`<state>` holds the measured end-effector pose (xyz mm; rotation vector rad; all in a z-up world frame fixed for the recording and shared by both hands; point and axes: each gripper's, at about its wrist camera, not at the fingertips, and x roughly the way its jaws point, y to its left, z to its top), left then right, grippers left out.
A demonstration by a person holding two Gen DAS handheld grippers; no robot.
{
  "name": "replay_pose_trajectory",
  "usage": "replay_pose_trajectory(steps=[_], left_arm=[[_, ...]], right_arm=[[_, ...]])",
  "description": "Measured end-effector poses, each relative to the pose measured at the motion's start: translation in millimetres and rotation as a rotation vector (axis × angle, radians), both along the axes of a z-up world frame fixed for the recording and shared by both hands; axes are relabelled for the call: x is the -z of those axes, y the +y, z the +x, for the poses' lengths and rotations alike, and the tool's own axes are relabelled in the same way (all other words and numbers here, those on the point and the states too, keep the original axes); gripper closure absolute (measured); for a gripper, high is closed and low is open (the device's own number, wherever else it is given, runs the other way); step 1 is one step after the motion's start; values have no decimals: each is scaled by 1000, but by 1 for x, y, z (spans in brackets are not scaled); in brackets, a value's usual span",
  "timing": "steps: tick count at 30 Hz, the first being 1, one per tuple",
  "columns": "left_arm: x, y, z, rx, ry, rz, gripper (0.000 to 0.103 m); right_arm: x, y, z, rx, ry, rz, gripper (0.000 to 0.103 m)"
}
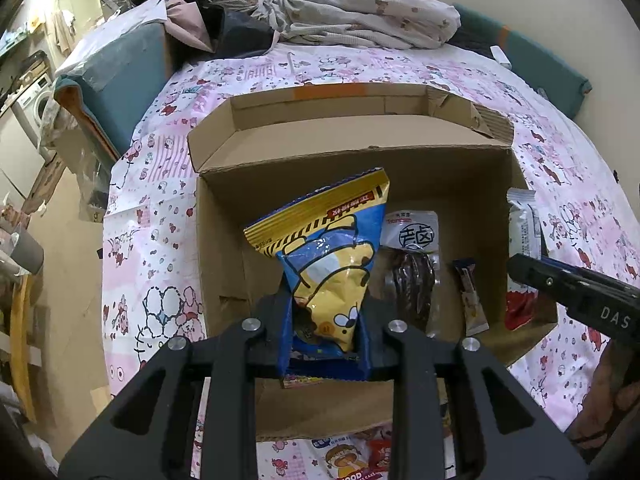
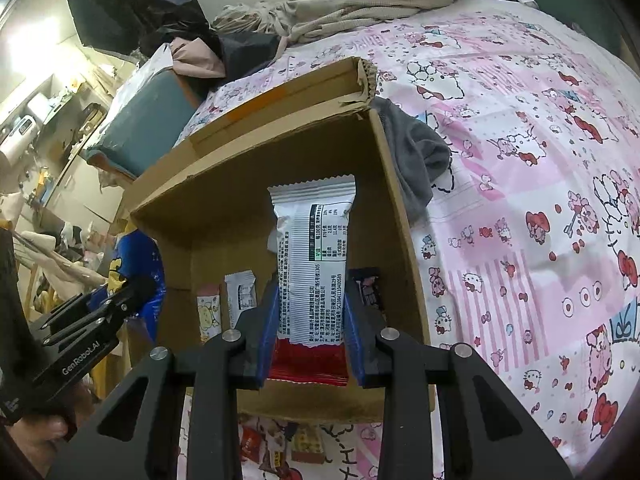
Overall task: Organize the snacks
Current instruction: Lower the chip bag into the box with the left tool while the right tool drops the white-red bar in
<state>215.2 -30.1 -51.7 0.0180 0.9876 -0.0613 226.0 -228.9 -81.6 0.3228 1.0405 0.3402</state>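
An open cardboard box (image 1: pixel 224 248) stands on a pink cartoon-print bedsheet; it also shows in the right wrist view (image 2: pixel 392 184). My left gripper (image 1: pixel 326 320) is shut on a blue and yellow snack bag (image 1: pixel 332 248) and holds it over the box. My right gripper (image 2: pixel 310 320) is shut on a white and red snack bar (image 2: pixel 316 248), held upright over the box's right side; the bar also shows in the left wrist view (image 1: pixel 524 232). On the box floor lie a dark jerky pack (image 1: pixel 412 276) and a small bar (image 1: pixel 472 296).
More loose snacks lie on the sheet in front of the box (image 1: pixel 360 456) (image 2: pixel 276 448). Bundled bedding (image 1: pixel 360 12) lies behind the box. A grey cloth (image 2: pixel 416 160) hangs by the box's right wall. A teal padded bed edge (image 1: pixel 120 76) is at the left.
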Motion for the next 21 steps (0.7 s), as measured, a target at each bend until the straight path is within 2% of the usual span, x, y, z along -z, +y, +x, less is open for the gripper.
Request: replay_pose_trajectory(steps=[2,3,5,6,7,8,9,18,21], left_arm=[[0,0,0,-3,-1,0,79],[0,1,0,-14,-4,-5,75],[-1,3,0,-33,2,-24,48],[-2,5,-1,-46,1,-32,27],[-5,7,-4,-58,-15,-41,21],[-7,7,-6,-58,-28,-46,21],[-9,7,-7,-56,-36,-47,21],[-15,11,-13,-48,-35,-47,21],[-21,19,-23,-43,-33,-79,21]], right_arm=[[-1,-1,0,3,-6,6,70],[-2,-1,0,7,-7,12,68],[-3,-4,-1,29,-11,22,64],[-5,-5,-1,43,-19,21,42],[-8,-7,-2,59,-34,22,18],[-11,-9,-4,75,-57,27,12],[-15,-10,-6,79,-82,34,11],[-16,-12,-6,71,-64,42,12],[-20,-13,-13,75,-70,47,12]])
